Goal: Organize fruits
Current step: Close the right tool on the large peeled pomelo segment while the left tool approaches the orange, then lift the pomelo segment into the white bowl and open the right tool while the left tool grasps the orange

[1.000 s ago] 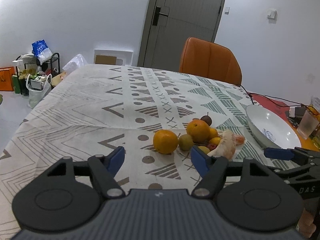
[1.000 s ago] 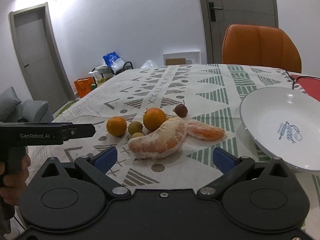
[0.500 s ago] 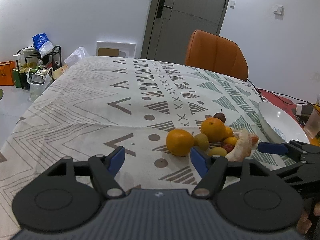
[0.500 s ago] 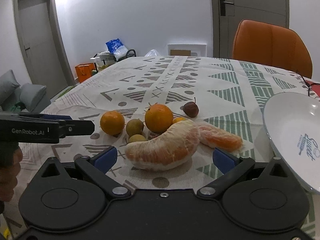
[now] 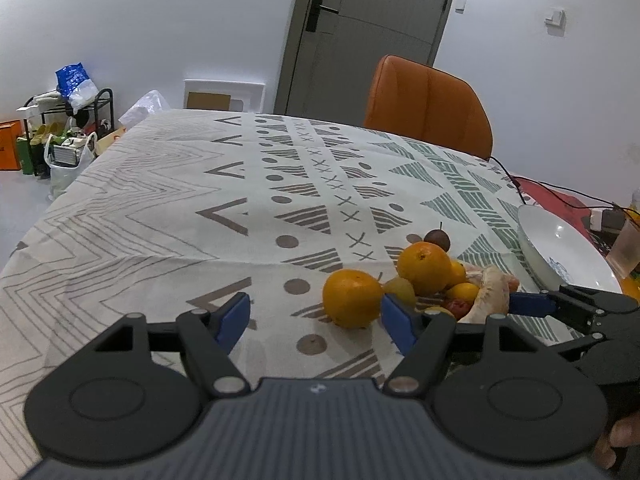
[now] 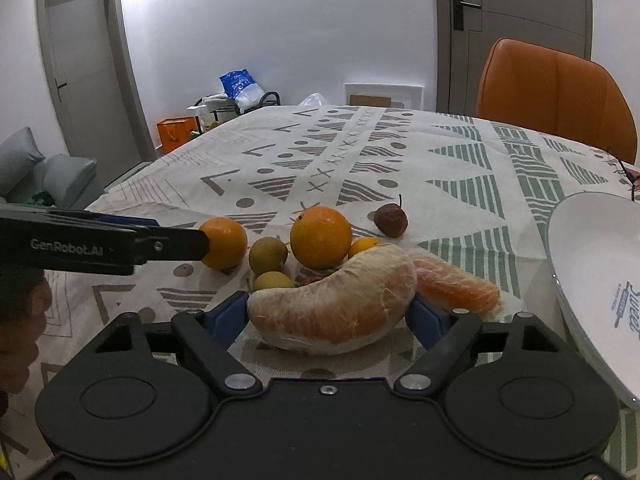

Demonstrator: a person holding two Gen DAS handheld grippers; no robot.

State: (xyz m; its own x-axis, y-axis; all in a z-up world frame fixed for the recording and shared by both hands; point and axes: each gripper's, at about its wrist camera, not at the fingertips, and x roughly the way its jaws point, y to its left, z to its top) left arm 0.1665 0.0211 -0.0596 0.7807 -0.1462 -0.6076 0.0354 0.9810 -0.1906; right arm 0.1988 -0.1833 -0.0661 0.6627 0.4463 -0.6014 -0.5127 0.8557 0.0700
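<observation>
A heap of fruit lies on the patterned tablecloth: two oranges (image 6: 320, 236) (image 6: 224, 242), small yellow-green fruits (image 6: 267, 255), a dark red fruit (image 6: 391, 220) and two peeled pomelo segments. My right gripper (image 6: 326, 316) is closing on the bigger pomelo segment (image 6: 332, 308), and its blue pads (image 6: 228, 316) touch both ends. The other segment (image 6: 456, 288) lies just behind it. My left gripper (image 5: 316, 316) is open, with nothing between its fingers. The nearer orange (image 5: 352, 298) sits just ahead of its right finger. The white plate (image 6: 592, 280) stands to the right of the fruit.
An orange chair (image 5: 428, 108) stands at the table's far side. Black cables (image 5: 560, 196) and a clear cup (image 5: 626, 248) lie beyond the plate. A person's hand (image 6: 20, 320) holds the left gripper at the left of the right wrist view. Bags and a rack (image 5: 68, 128) stand on the floor.
The right gripper's jaws came in from wide open until they touch the big pomelo segment. Both grippers moved closer to the fruit, and the left one now reaches the nearer orange.
</observation>
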